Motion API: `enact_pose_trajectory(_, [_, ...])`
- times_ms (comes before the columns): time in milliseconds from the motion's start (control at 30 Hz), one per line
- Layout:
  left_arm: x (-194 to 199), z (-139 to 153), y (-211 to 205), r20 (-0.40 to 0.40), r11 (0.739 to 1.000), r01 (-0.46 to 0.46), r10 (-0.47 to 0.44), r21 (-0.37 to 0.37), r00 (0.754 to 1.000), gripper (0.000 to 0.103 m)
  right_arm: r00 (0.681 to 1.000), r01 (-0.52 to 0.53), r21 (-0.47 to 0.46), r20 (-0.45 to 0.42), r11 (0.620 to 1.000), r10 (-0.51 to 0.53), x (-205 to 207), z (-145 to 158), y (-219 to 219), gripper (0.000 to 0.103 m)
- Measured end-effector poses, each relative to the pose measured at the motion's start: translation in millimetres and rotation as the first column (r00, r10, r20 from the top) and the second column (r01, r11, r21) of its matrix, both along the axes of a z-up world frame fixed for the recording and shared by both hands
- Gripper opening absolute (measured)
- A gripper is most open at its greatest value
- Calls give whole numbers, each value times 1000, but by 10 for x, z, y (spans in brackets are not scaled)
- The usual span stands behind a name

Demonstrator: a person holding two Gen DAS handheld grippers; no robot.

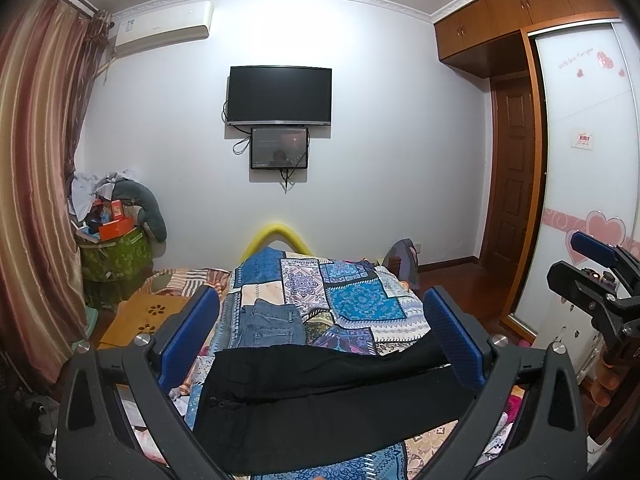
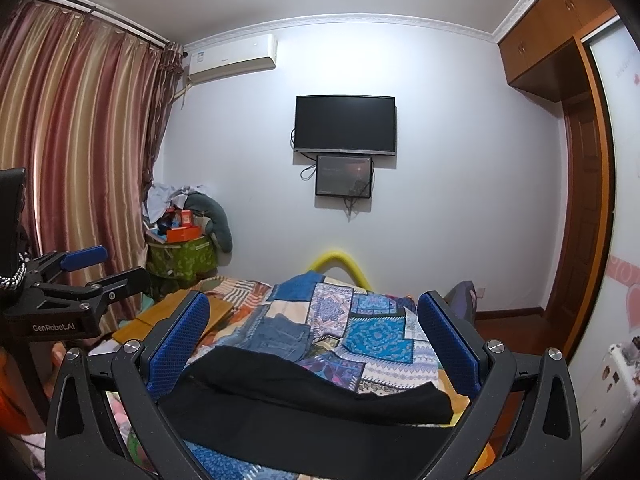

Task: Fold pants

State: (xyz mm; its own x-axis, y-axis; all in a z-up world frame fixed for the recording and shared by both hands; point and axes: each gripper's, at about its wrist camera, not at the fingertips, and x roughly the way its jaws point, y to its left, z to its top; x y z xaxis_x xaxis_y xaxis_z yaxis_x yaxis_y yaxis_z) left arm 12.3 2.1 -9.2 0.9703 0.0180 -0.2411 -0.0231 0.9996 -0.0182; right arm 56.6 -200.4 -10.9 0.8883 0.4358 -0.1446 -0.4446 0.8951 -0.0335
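Note:
Black pants (image 1: 320, 396) lie spread across the near end of the bed on a blue patchwork quilt (image 1: 360, 300); they also show in the right wrist view (image 2: 312, 412). My left gripper (image 1: 320, 340) is open and empty, its blue pads (image 1: 188, 340) apart above the pants. My right gripper (image 2: 312, 340) is open and empty too, above the pants' right part. Each gripper shows in the other's view: the right one (image 1: 592, 276) at the right edge, the left one (image 2: 92, 276) at the left edge.
Folded blue jeans (image 1: 272, 324) lie on the quilt beyond the black pants. A wooden board (image 1: 140, 316) sits left of the bed. A cluttered green box (image 1: 116, 256) stands by the curtain. A wardrobe (image 1: 580, 160) is on the right.

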Motion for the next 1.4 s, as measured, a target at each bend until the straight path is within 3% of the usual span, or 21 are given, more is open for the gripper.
enact_pose_trajectory(433, [140,-94,79,-27,1000,-13,12,-12,1000,103,1000,-5,-2,-19,1000,5,94,-74,35,103])
enact_pose_trajectory(767, [706,-455,400,-134,997,-75,72,-18,988,103,987,-80,-55,-141,995,71,589,-434,214,103])
enact_pose_trajectory(1133, [1761,-1223,1210,-317,980,-198,198,32,928,103,967,-93,-180,-250,979,46,1448,-1042,389,103])
enact_pose_trajectory(1400, [2515,-1842,1776,-401,966,-241,259,96,879,103,924,-151,-194,-375,969,69,2156,-1431,477,102])
